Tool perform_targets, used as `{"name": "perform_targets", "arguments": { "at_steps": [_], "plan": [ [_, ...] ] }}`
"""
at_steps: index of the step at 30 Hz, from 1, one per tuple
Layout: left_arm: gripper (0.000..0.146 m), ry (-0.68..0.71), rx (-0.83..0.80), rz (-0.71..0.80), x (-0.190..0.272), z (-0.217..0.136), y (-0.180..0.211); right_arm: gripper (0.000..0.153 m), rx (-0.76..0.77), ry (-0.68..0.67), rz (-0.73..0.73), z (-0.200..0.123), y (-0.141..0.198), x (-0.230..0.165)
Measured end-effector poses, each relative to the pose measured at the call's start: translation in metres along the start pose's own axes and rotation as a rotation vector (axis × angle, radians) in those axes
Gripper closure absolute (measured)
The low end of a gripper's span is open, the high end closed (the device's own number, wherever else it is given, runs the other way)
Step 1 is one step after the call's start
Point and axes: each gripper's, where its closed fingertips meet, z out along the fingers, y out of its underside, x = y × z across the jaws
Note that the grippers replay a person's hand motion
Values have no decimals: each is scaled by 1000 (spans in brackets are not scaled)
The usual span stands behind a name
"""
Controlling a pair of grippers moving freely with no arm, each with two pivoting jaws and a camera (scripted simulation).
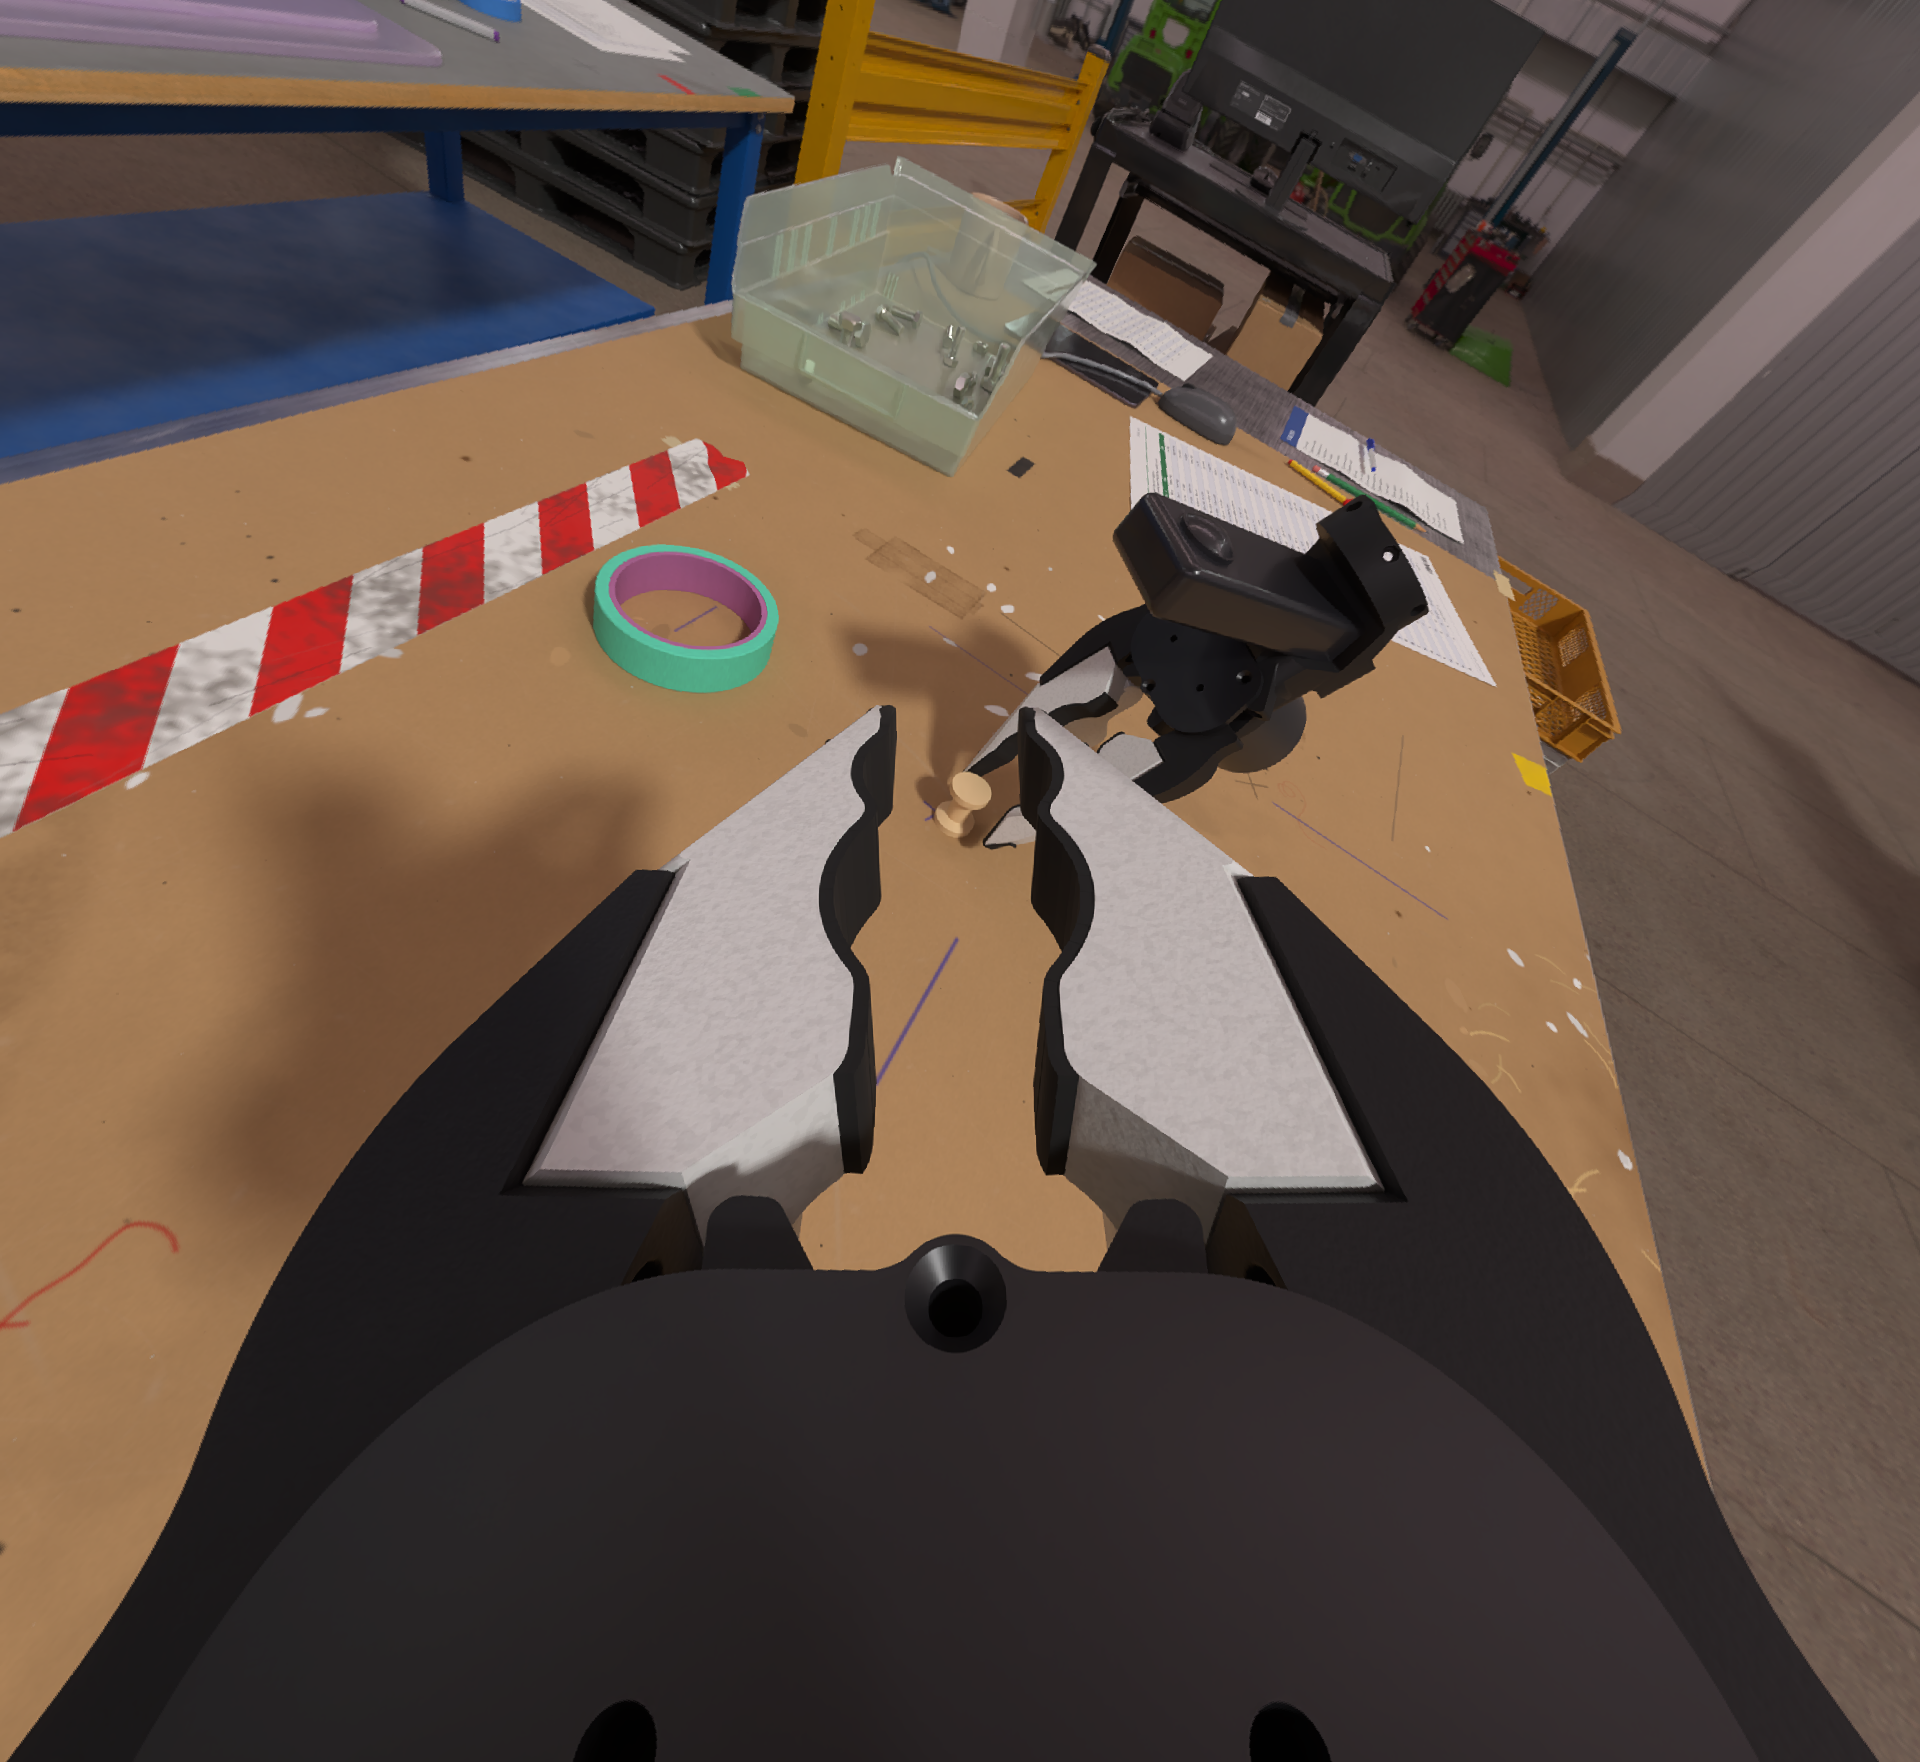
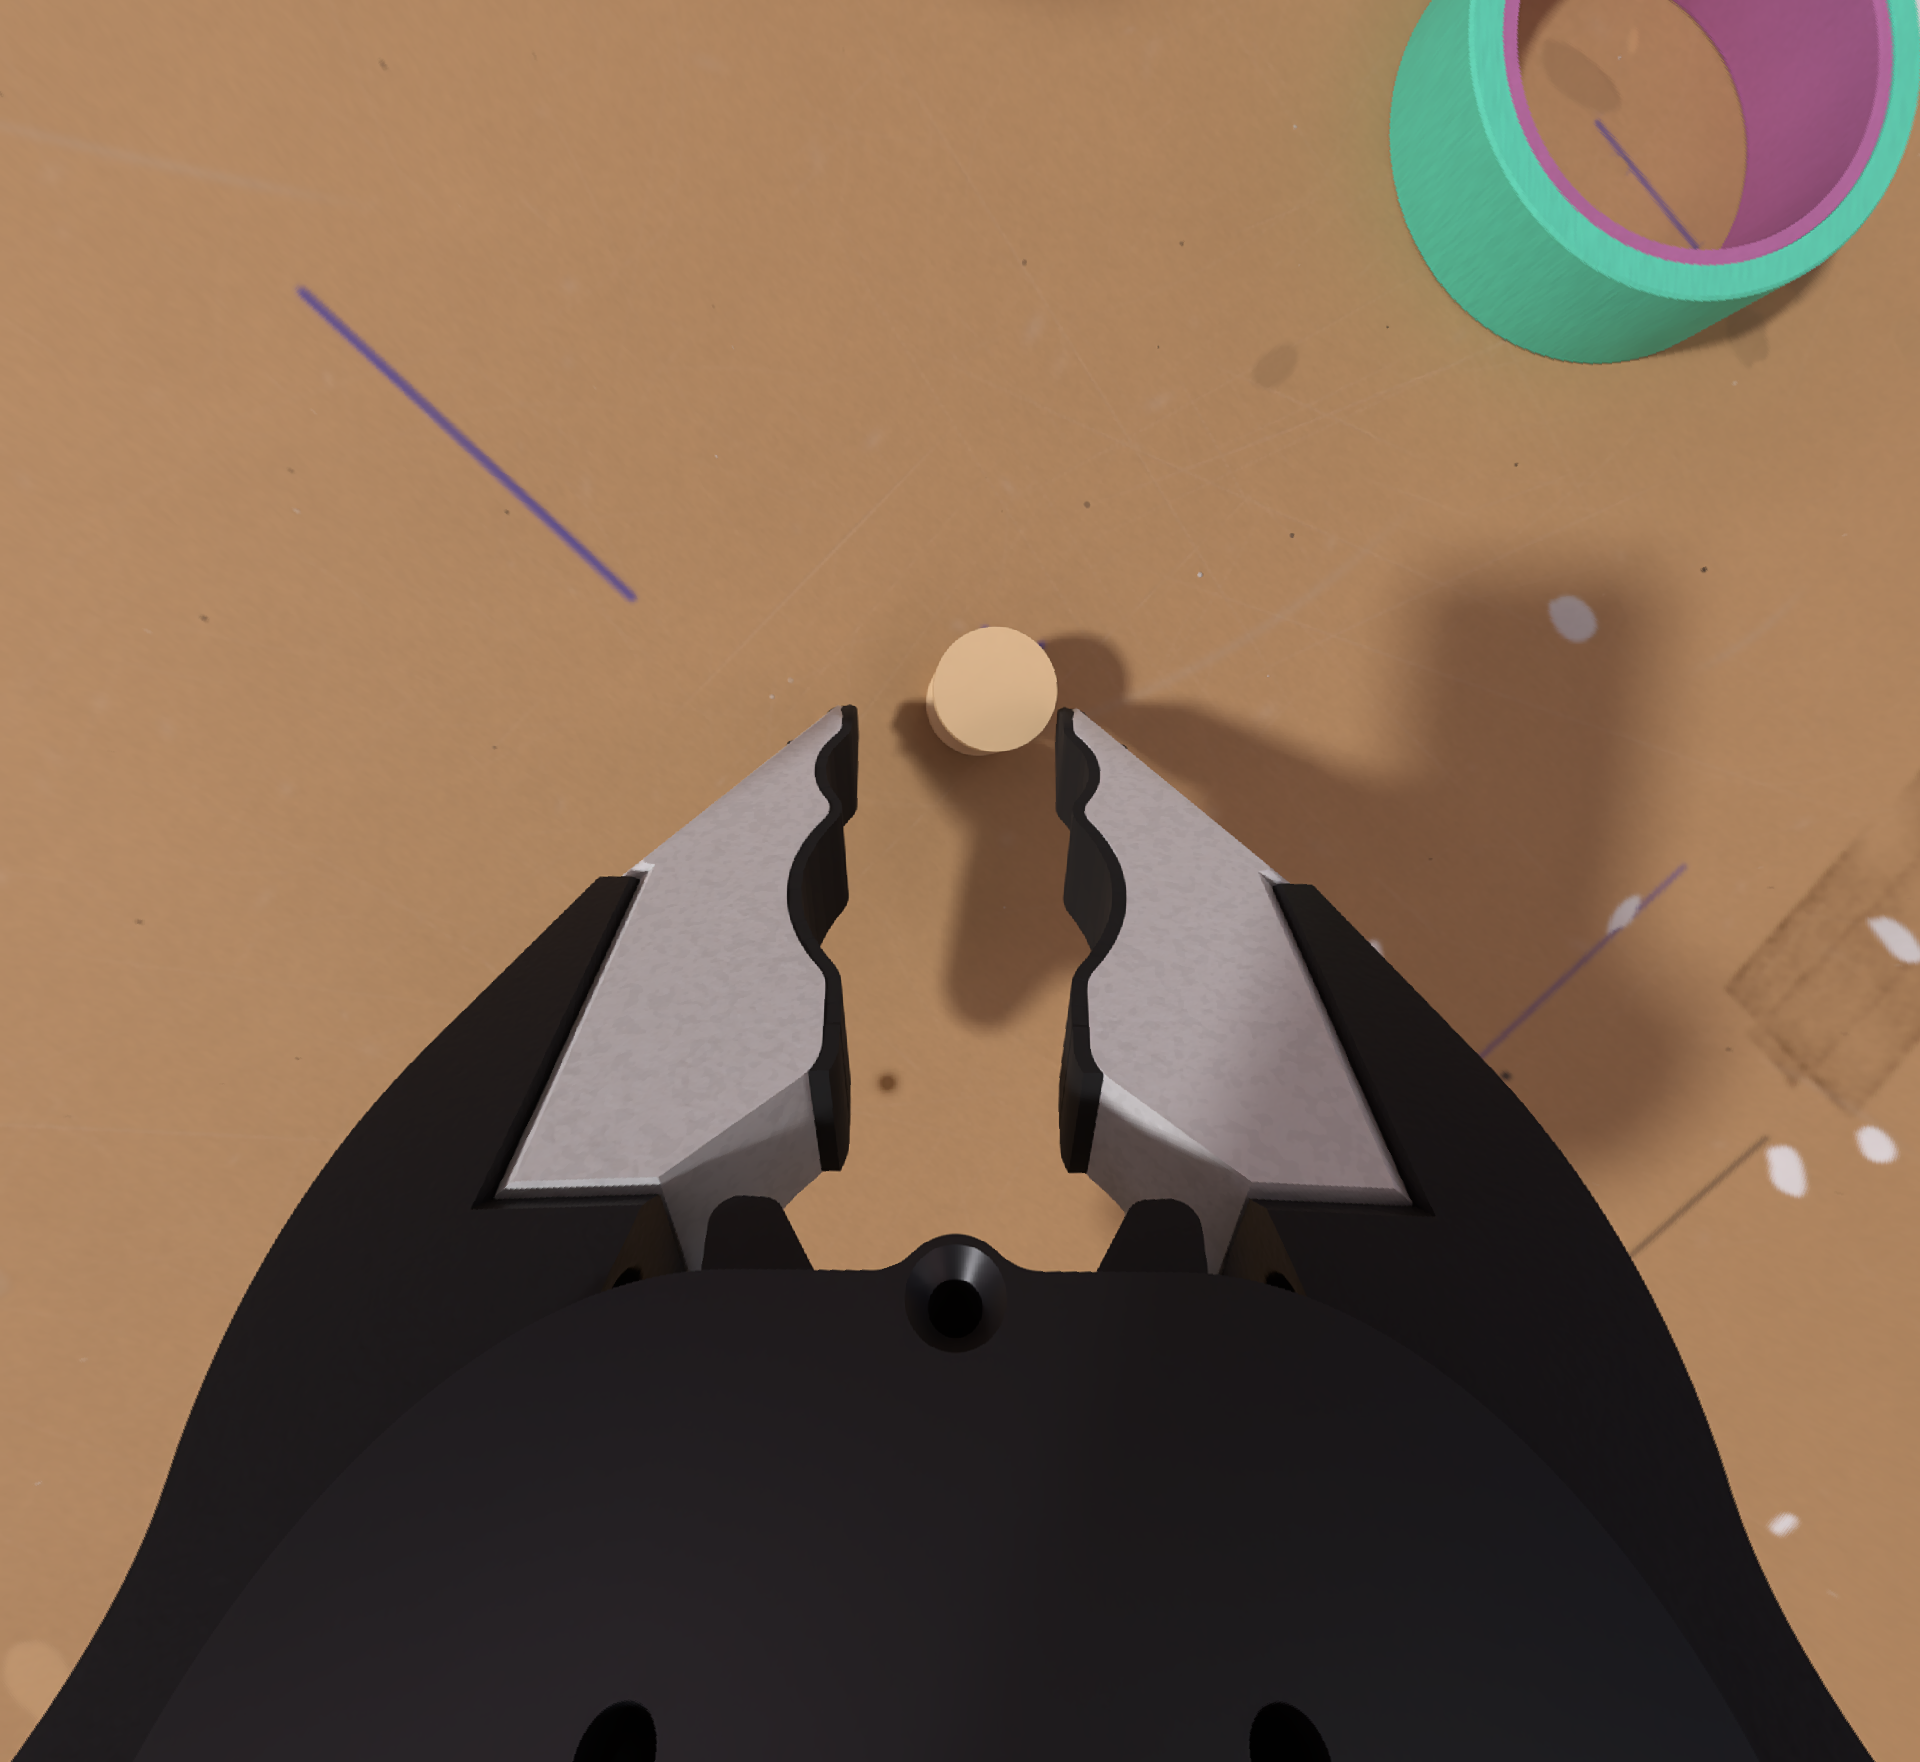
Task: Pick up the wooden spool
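The small light wooden spool (image 1: 961, 806) stands upright on the brown tabletop (image 1: 520, 881). My left gripper (image 1: 956, 720) is open and empty, hovering above the table, with the spool just beyond its fingertips. My right gripper (image 1: 983, 804) points straight down over the spool, with a finger on either side of it. In the right wrist view the spool (image 2: 992, 689) shows end on as a round disc just past the open right gripper (image 2: 956, 717), close to the right fingertip (image 2: 1070, 746). I cannot tell whether they touch.
A green tape roll with a purple core (image 1: 675, 668) lies to the left of the spool and shows at the top right of the right wrist view (image 2: 1507, 237). Farther off are a clear bin of bolts (image 1: 894, 310), a red-and-white striped strip (image 1: 364, 611), papers (image 1: 1247, 507) and an orange basket (image 1: 1564, 663).
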Motion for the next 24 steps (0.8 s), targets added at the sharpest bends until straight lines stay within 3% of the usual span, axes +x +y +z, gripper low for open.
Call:
{"name": "perform_targets", "arguments": {
  "at_steps": [4,14,19,24],
  "plan": [
    [123,-5,-14,3,0,-1,2,121,-25,48,-52,2,0,2],
    [123,-10,-22,5,-2,-4,2,125,-32,-70,31,8,-2,4],
    [122,-10,-25,-9,-5,-2,4,129,-42,-85,-7,7,0,6],
    [123,2,-44,-65,-8,9,13,129,46,-45,-24,-25,-10,17]
  ]
}}
